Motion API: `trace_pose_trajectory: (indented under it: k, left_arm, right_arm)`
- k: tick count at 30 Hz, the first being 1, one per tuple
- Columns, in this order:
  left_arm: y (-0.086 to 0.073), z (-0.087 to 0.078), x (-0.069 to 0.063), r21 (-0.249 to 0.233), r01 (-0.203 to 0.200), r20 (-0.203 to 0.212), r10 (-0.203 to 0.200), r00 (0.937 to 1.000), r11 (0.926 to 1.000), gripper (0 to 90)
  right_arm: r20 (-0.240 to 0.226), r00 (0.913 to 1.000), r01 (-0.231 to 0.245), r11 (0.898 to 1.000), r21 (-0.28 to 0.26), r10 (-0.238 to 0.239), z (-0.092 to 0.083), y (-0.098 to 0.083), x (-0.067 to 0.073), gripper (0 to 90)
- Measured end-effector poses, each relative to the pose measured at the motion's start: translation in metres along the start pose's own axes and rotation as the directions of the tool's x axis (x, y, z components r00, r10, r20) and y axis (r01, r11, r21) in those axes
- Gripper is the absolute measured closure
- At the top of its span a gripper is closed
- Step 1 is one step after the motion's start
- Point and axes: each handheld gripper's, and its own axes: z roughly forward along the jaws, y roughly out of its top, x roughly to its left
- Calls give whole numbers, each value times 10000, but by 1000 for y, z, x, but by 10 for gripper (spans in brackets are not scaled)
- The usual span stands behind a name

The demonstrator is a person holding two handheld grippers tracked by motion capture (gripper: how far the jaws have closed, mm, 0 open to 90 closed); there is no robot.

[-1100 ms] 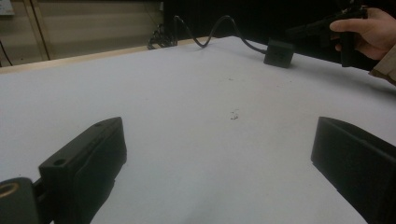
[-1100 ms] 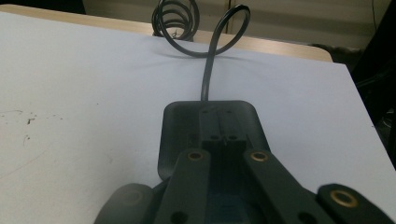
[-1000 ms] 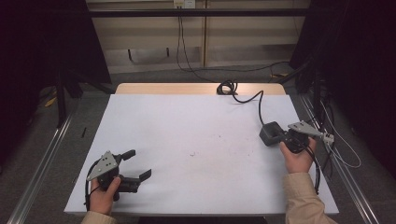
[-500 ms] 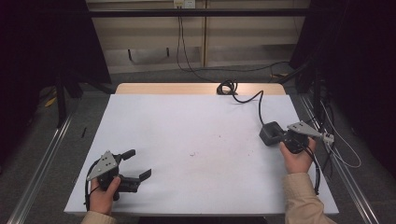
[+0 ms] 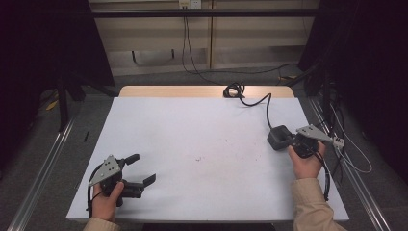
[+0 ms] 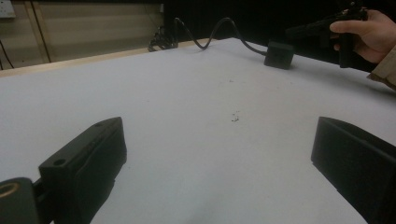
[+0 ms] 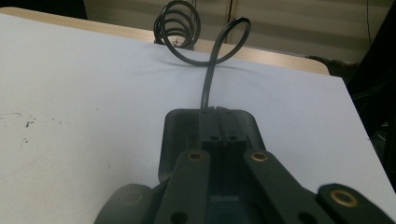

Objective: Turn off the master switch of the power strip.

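High view puts your right gripper [image 5: 287, 139] at the right edge of the desk [image 5: 202, 144], fingers closed together against the black power adapter [image 5: 278, 138]. Your left gripper [image 5: 142, 168], lower left, has its fingers open and holds nothing. Next, I'd open the right fingers to grasp the adapter.

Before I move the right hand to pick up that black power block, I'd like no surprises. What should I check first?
1. Right gripper ready to grasp: not ok. Its jaws are shut, with the tips over the power block.
2. Jaw tips touching the block: cannot tell.
3. Cable has slack: ok. It curves loosely from the block to a coil at the far table edge.
4. Left gripper out of the way: ok. It is open, holds nothing and sits at the near left corner.
5. Table around the block: ok. There are only small dark specks near the middle.
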Motion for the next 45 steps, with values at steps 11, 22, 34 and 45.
trace_pose_trajectory:
  k: [11,22,34,45]
  left_arm:
    - [0,0,0,1,8,-14,-8,10000,10000,30]
    - [1,2,0,9,-2,49,2,10000,10000,29]
    - [1,3,-1,20,0,113,0,9999,10000,29]
    - [1,3,-1,18,48,70,-48,10000,10000,28]
  right_arm:
    - [-225,9988,-439,9990,-97,436,-3,1,-3,900]
    - [-735,9924,-1017,9939,-423,985,-7,4,-5,752]
    - [-1698,9800,-1142,9920,-545,1035,-12,9,1,509]
    - [-2735,9589,-980,9928,-688,757,-16,13,16,391]
